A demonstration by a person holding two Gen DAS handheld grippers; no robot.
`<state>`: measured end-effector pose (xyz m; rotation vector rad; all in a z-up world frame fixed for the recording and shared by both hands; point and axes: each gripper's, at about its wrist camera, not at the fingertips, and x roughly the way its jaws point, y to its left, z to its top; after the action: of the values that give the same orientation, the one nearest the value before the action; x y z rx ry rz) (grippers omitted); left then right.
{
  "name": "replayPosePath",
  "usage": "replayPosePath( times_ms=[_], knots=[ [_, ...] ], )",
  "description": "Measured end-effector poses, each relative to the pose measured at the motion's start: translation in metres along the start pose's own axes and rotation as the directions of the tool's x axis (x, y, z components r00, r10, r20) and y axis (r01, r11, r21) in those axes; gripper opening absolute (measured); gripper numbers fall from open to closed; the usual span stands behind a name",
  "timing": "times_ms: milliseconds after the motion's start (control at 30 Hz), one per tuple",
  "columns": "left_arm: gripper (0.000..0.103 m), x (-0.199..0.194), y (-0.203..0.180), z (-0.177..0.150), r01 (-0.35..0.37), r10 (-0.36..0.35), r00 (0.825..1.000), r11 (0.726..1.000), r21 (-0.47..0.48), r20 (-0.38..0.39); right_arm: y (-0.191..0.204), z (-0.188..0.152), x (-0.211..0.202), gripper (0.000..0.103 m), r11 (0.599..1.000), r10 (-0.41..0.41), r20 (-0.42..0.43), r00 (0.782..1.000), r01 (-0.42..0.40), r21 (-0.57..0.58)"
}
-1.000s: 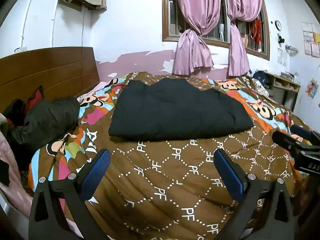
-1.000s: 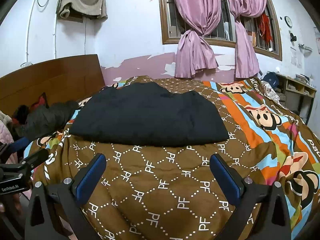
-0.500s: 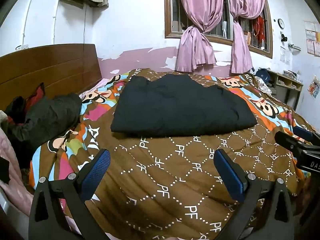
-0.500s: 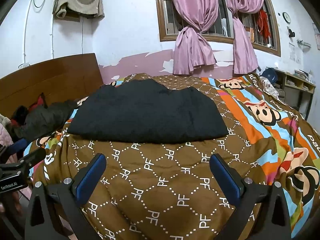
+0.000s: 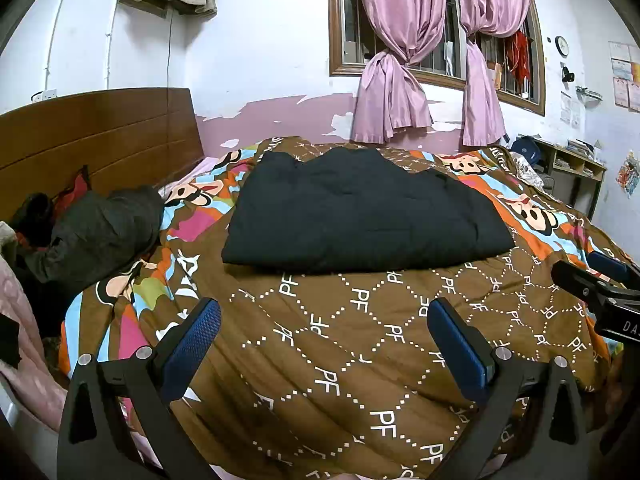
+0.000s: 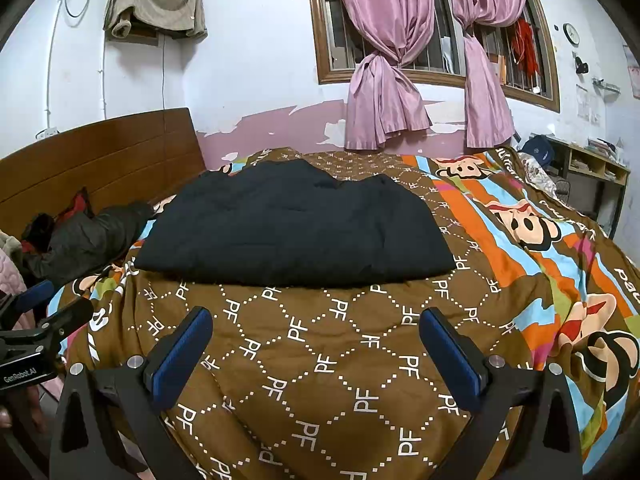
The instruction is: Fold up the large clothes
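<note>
A large black garment (image 5: pixel 360 216) lies folded into a flat rectangle on the brown patterned quilt (image 5: pixel 340 360); it also shows in the right wrist view (image 6: pixel 296 228). My left gripper (image 5: pixel 324 320) is open and empty, held over the quilt well short of the garment's near edge. My right gripper (image 6: pixel 316 328) is open and empty too, also short of the garment. Each gripper shows at the edge of the other's view: the right one (image 5: pixel 600 280), the left one (image 6: pixel 36 320).
A dark grey jacket (image 5: pixel 96 232) lies heaped at the left by the wooden headboard (image 5: pixel 96 132). Pink fabric (image 5: pixel 24 340) hangs at the near left. A shelf unit (image 6: pixel 592 176) stands at the far right. Pink curtains (image 6: pixel 388 80) hang behind the bed.
Both grippers have drawn back slightly from the bed and tilted a little; the garment lies a bit lower in both views. Both stay open and empty.
</note>
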<state>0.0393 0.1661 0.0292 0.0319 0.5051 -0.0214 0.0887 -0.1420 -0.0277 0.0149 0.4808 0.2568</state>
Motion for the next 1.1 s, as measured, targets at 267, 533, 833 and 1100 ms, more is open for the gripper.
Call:
replayPosePath(
  times_ms=[267, 533, 833, 1100],
  knots=[
    [0.101, -0.0007, -0.0009, -0.0004, 0.001, -0.001, 1.000, 1.000, 0.005, -0.002, -0.0004, 0.0001, -0.0004, 0.103, 1.000, 0.000, -0.001, 1.000, 0.000, -0.001],
    [0.101, -0.0005, -0.0008, -0.0005, 0.002, -0.002, 1.000, 1.000, 0.005, -0.002, -0.0004, 0.0001, -0.0004, 0.103, 1.000, 0.000, -0.002, 1.000, 0.000, 0.000],
    [0.101, -0.0006, -0.0008, -0.0005, 0.003, -0.003, 1.000, 1.000, 0.006, -0.003, -0.0011, 0.0003, -0.0005, 0.103, 1.000, 0.001, -0.003, 1.000, -0.001, 0.000],
    [0.101, -0.0007, -0.0012, -0.0004, 0.003, -0.003, 1.000, 1.000, 0.007, -0.003, -0.0006, -0.0003, -0.0005, 0.103, 1.000, 0.001, -0.004, 1.000, -0.001, 0.001]
  ],
)
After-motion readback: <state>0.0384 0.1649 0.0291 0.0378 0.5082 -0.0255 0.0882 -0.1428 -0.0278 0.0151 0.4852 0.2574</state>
